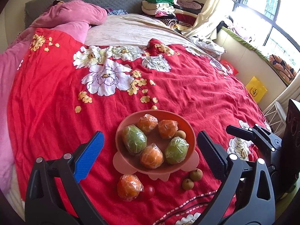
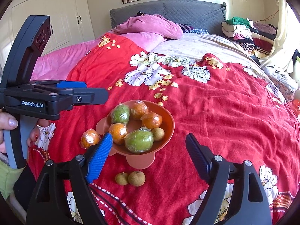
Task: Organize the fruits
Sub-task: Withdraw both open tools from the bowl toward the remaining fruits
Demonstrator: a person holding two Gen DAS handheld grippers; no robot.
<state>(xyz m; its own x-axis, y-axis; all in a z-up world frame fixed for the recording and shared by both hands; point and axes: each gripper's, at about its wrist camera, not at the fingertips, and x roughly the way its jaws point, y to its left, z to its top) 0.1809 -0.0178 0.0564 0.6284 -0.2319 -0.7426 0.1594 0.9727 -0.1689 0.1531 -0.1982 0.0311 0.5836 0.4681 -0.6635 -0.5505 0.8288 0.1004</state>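
Note:
A salmon-pink bowl (image 1: 189, 129) sits on the red floral bedspread (image 1: 56, 112). It holds three plastic-wrapped oranges (image 1: 151, 156), two wrapped green fruits (image 1: 134, 139) and a longan (image 1: 180, 135). In front of the bowl lie another wrapped orange (image 1: 129, 187), a cherry tomato (image 1: 149, 191) and two longans (image 1: 196, 174). My left gripper (image 1: 150, 133) hovers open above the bowl's near side, nothing between its pads. My right gripper (image 2: 149, 136) also stands open and empty, with the bowl (image 2: 169, 120) just beyond it and the two longans (image 2: 136, 178) below it. The loose orange (image 2: 89, 138) lies left of the bowl.
A hand (image 2: 11, 123) grips the left gripper's handle at the left edge. Pink quilts (image 2: 150, 26) and a grey headboard (image 2: 187, 11) lie at the far end. Folded clothes (image 1: 165, 7) are stacked at the back right. The bed's right edge drops toward a yellow bag (image 1: 256, 89).

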